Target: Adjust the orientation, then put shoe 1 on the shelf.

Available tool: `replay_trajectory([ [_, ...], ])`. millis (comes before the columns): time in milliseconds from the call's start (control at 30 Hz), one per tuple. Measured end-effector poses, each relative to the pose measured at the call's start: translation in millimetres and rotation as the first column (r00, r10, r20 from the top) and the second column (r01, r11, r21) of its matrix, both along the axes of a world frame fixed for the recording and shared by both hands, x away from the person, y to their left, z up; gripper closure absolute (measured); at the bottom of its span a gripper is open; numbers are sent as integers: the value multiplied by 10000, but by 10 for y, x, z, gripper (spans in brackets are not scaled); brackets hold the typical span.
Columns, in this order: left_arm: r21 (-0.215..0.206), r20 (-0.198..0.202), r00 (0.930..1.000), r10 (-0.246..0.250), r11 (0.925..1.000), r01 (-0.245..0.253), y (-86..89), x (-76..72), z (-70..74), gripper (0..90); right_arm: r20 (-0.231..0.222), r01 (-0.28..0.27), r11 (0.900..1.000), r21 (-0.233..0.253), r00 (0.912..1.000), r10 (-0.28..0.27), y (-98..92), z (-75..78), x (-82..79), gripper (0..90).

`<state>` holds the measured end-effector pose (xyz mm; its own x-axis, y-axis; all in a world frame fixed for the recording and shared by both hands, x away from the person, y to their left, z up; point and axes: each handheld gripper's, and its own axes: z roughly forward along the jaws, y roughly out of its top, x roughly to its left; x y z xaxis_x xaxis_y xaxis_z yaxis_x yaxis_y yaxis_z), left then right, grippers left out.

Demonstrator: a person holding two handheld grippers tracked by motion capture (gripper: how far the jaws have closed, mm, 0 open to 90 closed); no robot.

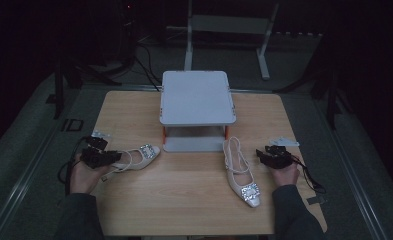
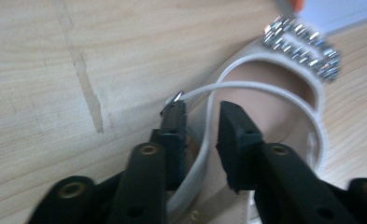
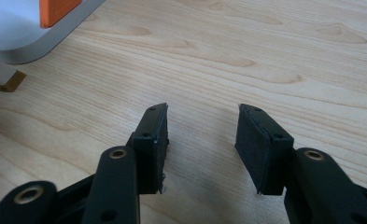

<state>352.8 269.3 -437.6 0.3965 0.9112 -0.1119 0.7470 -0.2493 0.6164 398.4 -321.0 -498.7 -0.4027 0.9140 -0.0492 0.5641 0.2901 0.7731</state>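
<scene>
Two white slingback shoes with jewelled buckles lie on the wooden table (image 1: pixel 184 205). The left shoe (image 1: pixel 140 156) points its toe toward the middle; its buckle (image 2: pixel 302 46) glitters in the left gripper view. My left gripper (image 1: pixel 116 156) (image 2: pixel 202 106) sits at this shoe's heel end with its jaws narrowly apart on either side of the side rim and strap (image 2: pixel 200 140), which the right pad does not touch. The right shoe (image 1: pixel 240 172) lies toe toward me. My right gripper (image 1: pixel 259 153) (image 3: pixel 202 111) hovers just right of it, open over bare wood.
A white two-level stand (image 1: pixel 196 95) with orange posts sits at the table's back centre; its base corner (image 3: pixel 27 42) appears in the right gripper view. Cables trail from both grippers. The room beyond the table is dark, with a metal frame behind.
</scene>
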Motion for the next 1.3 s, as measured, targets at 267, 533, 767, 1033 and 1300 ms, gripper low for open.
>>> replay_trajectory([
  [267,-155,766,9948,-672,9975,685,39,30,280,641,-11,-16,10000,-3,10000,16,2,-3,3,534],
  [533,150,1054,9841,-1431,9897,1424,18,158,435,612,-9,19,10000,8,10000,-19,1,-2,9,534],
  [767,831,711,9749,-2110,9752,2050,-92,297,398,617,-38,1,10000,8,10000,-1,10,-2,7,534],
  [1033,1442,-162,9754,-2200,9648,2200,-131,357,173,621,-13,6,10000,27,10000,-6,2,-2,13,534],
  [1300,1479,-383,9753,-2175,9640,2208,-46,280,64,613,-45,-13,10000,38,10000,13,12,-2,12,534],
])
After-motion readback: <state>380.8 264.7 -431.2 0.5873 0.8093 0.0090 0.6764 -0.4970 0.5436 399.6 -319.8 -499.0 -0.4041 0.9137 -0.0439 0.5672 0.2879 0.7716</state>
